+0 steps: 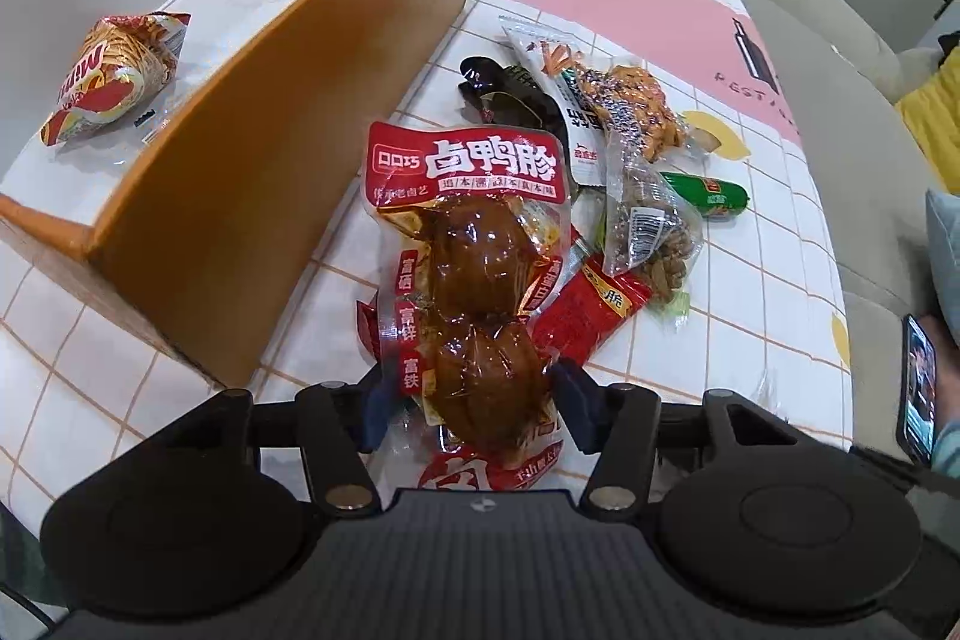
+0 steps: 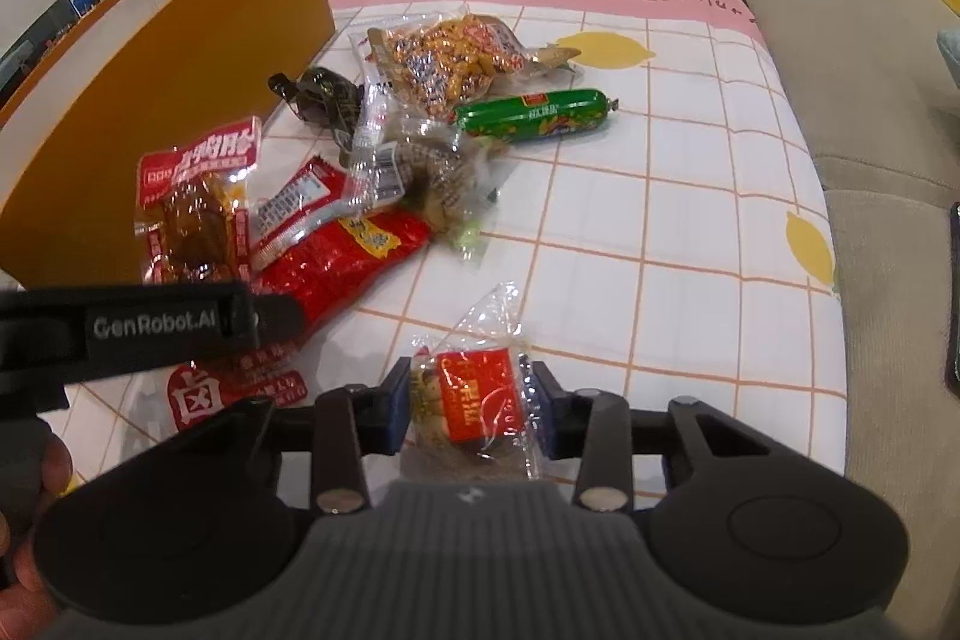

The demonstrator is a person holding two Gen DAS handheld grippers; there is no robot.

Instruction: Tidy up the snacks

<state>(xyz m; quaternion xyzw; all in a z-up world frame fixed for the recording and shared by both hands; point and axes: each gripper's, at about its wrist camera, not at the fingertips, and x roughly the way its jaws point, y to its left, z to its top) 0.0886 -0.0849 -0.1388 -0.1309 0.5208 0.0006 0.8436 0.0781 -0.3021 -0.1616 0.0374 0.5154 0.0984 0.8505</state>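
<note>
The left tool (image 1: 474,403) points down at a red-topped vacuum pack of braised duck meat (image 1: 474,274), its two blue pads standing at either side of the pack's lower brown lump; whether they press on it cannot be told. The pack lies on a white grid-patterned tabletop (image 1: 750,280), just beside the outer wall of an orange box (image 1: 288,112). Inside the box, on its white floor, lies one red-and-yellow snack bag (image 1: 114,76). Beyond the duck pack is a heap of snacks: a red sachet (image 1: 591,319), a clear nut packet (image 1: 651,226), a green sausage (image 1: 711,193) and a dark wrapper (image 1: 510,94). At the right edge a phone (image 1: 918,388) shows.
</note>
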